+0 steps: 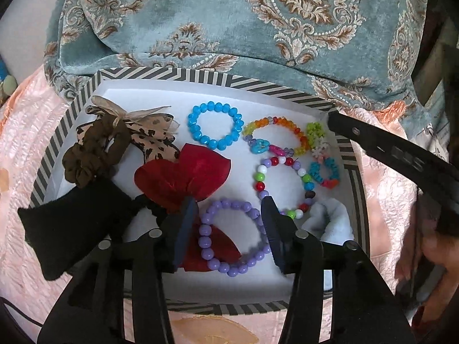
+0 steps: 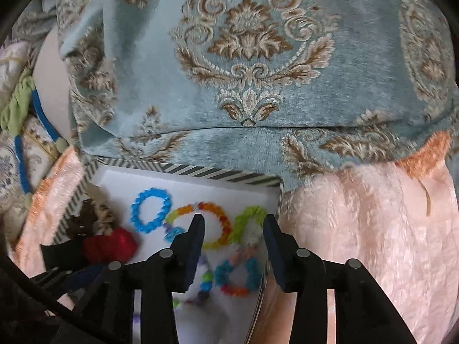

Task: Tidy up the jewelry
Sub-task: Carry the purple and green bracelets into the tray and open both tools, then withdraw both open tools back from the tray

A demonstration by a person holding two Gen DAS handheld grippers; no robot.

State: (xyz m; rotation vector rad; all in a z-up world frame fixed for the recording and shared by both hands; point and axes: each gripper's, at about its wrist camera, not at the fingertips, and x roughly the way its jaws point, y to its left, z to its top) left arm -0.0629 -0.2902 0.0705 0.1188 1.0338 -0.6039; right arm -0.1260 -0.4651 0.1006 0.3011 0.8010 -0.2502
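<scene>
A striped-rim box point(image 1: 178, 75) with a white floor holds the jewelry. In the left wrist view my left gripper point(image 1: 229, 209) is open, its jaws straddling a purple bead bracelet point(image 1: 233, 236) lying partly on a red bow point(image 1: 183, 177). Beyond lie a blue bead bracelet point(image 1: 215, 129), a rainbow bracelet point(image 1: 275, 136) and a multicolour bead bracelet point(image 1: 284, 185). My right gripper point(image 2: 233, 219) is open and empty, hovering over the box's right part above the rainbow bracelet point(image 2: 200, 223) and a green-blue flower bracelet point(image 2: 249, 215). The right gripper's body point(image 1: 396, 154) shows at the box's right rim.
A brown scrunchie point(image 1: 91, 152), a leopard-print bow point(image 1: 152, 137) and a black fabric piece point(image 1: 74, 223) fill the box's left side. A white fluffy item point(image 1: 330, 220) lies at its right. The box sits on a pink quilt point(image 2: 373, 229) against a teal patterned cushion point(image 2: 243, 57).
</scene>
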